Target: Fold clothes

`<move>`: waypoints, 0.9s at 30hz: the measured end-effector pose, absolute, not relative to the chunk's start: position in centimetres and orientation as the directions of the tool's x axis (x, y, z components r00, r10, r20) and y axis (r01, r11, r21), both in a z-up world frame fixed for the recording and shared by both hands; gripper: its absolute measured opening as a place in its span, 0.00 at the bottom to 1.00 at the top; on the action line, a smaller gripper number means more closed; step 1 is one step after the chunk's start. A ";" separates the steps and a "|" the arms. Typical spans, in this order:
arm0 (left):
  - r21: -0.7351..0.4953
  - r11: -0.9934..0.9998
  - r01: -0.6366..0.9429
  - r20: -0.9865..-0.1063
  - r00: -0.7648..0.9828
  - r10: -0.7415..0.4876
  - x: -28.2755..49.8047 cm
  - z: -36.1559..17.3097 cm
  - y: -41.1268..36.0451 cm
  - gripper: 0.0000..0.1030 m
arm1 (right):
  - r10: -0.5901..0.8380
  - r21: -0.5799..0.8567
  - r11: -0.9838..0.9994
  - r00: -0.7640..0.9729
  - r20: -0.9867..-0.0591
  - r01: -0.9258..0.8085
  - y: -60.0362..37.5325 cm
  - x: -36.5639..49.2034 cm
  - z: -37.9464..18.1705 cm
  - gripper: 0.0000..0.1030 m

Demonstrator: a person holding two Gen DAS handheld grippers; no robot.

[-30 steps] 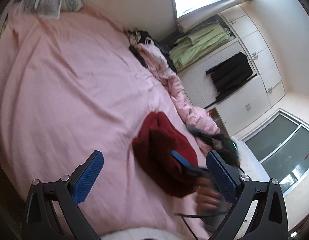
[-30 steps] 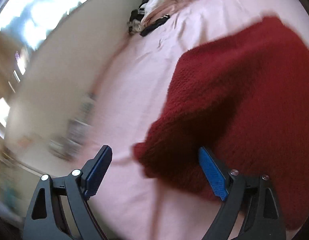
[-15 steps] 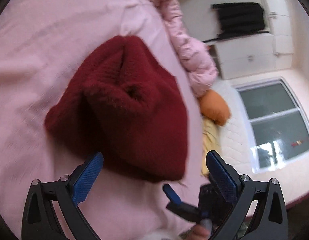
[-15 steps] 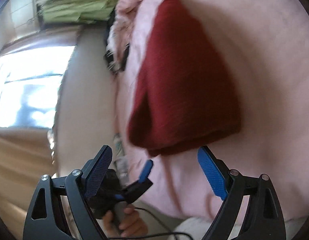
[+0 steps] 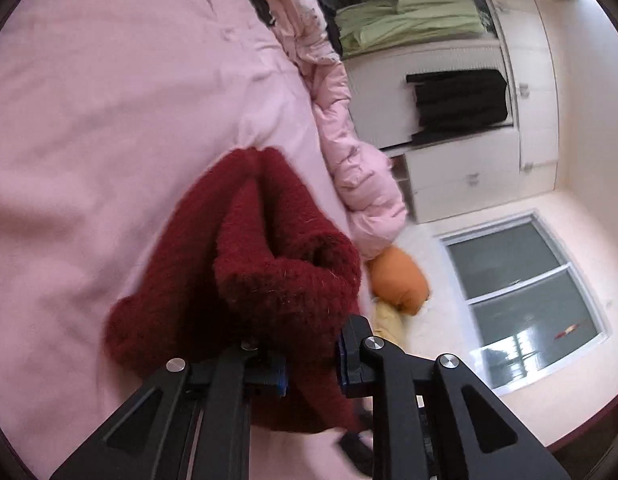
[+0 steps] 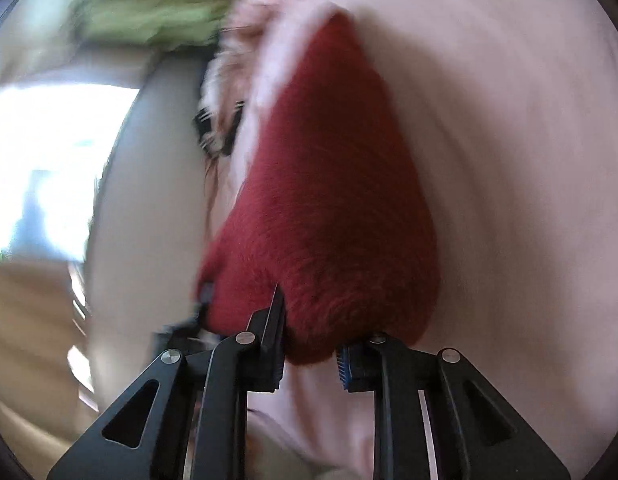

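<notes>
I have both tongs, left (image 5: 311, 364) and right (image 6: 311, 354), closing on the near edge of the red sweater (image 5: 245, 264) lying on the pink bed (image 5: 89, 120); it looks soft, thick and floppy, so I'd pinch the corners.

To your left the pink sheet (image 5: 89, 120) lies open; on the right, a pink jacket (image 5: 349, 160) and orange cushion (image 5: 399, 280) line the bed's edge.

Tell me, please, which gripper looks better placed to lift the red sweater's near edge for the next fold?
Left, probably. The left gripper is closing with a thick roll of the red sweater between its pads; the right gripper catches only the hem.
</notes>
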State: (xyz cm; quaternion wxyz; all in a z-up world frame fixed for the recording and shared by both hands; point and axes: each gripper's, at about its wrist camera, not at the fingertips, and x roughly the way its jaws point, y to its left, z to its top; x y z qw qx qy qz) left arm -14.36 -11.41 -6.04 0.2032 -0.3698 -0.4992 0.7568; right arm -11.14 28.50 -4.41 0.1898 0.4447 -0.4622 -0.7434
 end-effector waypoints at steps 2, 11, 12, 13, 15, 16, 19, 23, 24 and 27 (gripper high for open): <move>-0.885 -0.426 0.186 -0.445 -0.601 0.664 -14.5 -9.8 -11.5 0.17 | -0.693 0.840 -0.528 -0.509 -0.511 -0.125 28.2 -11.5 -4.8 0.21; -0.871 -0.463 0.166 -0.464 -0.587 0.663 -13.1 -8.5 -13.5 0.40 | -0.668 0.761 -0.621 -0.381 -0.640 -0.190 28.3 -10.7 -6.6 0.41; -0.854 -0.499 0.151 -0.479 -0.603 0.638 -12.4 -7.3 -14.3 0.41 | -0.653 0.744 -0.646 -0.384 -0.653 -0.169 28.3 -10.2 -5.7 0.42; -0.833 -0.536 0.138 -0.493 -0.623 0.606 -11.9 -6.0 -14.8 0.41 | -0.618 0.709 -0.693 -0.397 -0.679 -0.133 28.7 -9.2 -4.5 0.42; -0.781 -0.616 0.108 -0.510 -0.680 0.528 -11.0 -3.3 -15.5 0.41 | -0.558 0.654 -0.751 -0.442 -0.703 -0.092 29.3 -8.2 -2.6 0.42; -0.760 -0.646 0.074 -0.496 -0.709 0.502 -10.8 -1.6 -15.4 0.41 | -0.518 0.623 -0.779 -0.484 -0.706 -0.075 29.5 -7.8 -1.3 0.42; -0.711 -0.698 -0.086 -0.434 -0.727 0.531 -12.9 2.4 -12.5 0.69 | -0.431 0.551 -0.834 -0.602 -0.672 -0.018 29.1 -9.2 2.5 0.42; -0.663 -0.712 -0.231 -0.505 -0.564 0.653 -16.9 1.6 -6.1 0.77 | -0.374 0.467 -0.884 -0.638 -0.674 0.025 24.3 -14.1 4.7 0.42; -0.665 -0.718 -0.206 -0.534 -0.541 0.650 -18.1 0.4 -5.4 0.77 | -0.377 0.467 -0.884 -0.634 -0.675 0.028 23.8 -14.6 3.8 0.42; -0.703 -0.709 -0.055 -0.612 -0.461 0.642 -19.7 -5.1 -5.5 0.58 | -0.395 0.472 -0.882 -0.540 -0.743 -0.004 21.6 -18.8 0.7 0.42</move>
